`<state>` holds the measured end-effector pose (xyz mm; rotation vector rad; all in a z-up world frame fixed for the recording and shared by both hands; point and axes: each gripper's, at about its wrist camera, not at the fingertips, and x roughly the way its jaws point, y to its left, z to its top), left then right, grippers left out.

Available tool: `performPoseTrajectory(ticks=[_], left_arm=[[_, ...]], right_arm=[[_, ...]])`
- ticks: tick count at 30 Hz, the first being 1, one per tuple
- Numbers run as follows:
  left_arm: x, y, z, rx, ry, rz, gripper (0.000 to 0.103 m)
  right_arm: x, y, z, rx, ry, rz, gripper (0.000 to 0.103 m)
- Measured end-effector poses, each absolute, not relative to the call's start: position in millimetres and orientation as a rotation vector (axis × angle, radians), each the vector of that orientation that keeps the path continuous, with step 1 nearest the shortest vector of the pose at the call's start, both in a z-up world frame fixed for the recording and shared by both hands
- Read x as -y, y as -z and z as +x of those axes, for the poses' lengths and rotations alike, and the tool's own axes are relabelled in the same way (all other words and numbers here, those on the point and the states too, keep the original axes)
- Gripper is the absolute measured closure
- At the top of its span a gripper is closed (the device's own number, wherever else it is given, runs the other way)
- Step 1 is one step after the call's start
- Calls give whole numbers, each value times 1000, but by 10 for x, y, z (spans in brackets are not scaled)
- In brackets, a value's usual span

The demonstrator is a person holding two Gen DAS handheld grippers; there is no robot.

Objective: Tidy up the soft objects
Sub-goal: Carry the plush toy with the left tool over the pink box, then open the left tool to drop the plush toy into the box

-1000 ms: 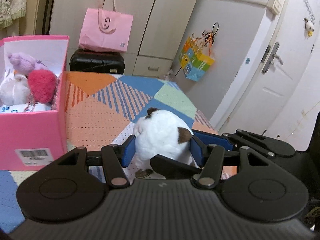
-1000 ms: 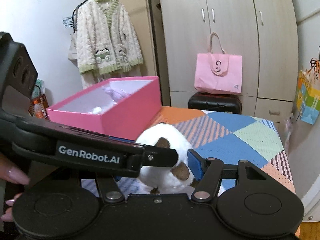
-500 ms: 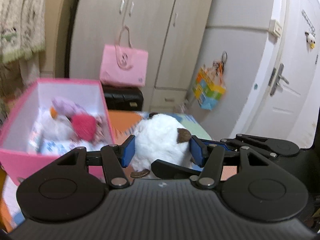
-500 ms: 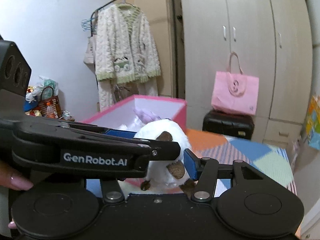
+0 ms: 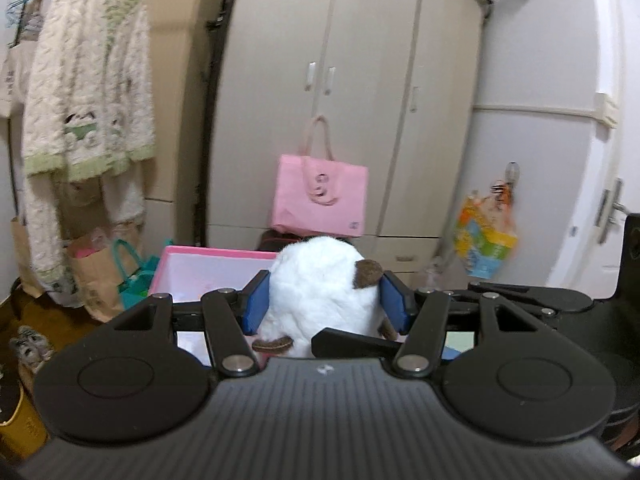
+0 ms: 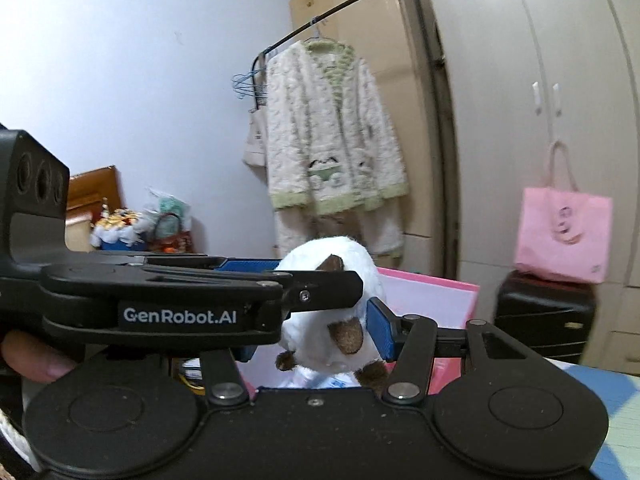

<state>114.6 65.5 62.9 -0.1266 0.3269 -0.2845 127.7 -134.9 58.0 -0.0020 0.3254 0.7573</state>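
A white plush toy (image 5: 322,292) with brown patches is pinched by both tongs at once. In the left wrist view it is pressed between the blue pads of the left gripper (image 5: 325,300). In the right wrist view it is clamped between the pads of the right gripper (image 6: 316,330), whose jaws have just been closing on it, while the left tool crosses in front. Just beyond and below the tongs an open pink box (image 6: 436,300) is seen. Farther off, a pink tote bag (image 5: 320,196) is set on a black case (image 6: 544,318), and a fleecy jacket (image 6: 332,148) is hung on a rail.
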Motion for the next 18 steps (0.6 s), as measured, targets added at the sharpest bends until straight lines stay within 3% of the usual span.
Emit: performPoseTrajectory(ticks=[18], left_arm=[[-1072, -48, 2035, -488, 176, -164, 46]], right_arm=[[746, -13, 2316, -571, -871, -98, 44]])
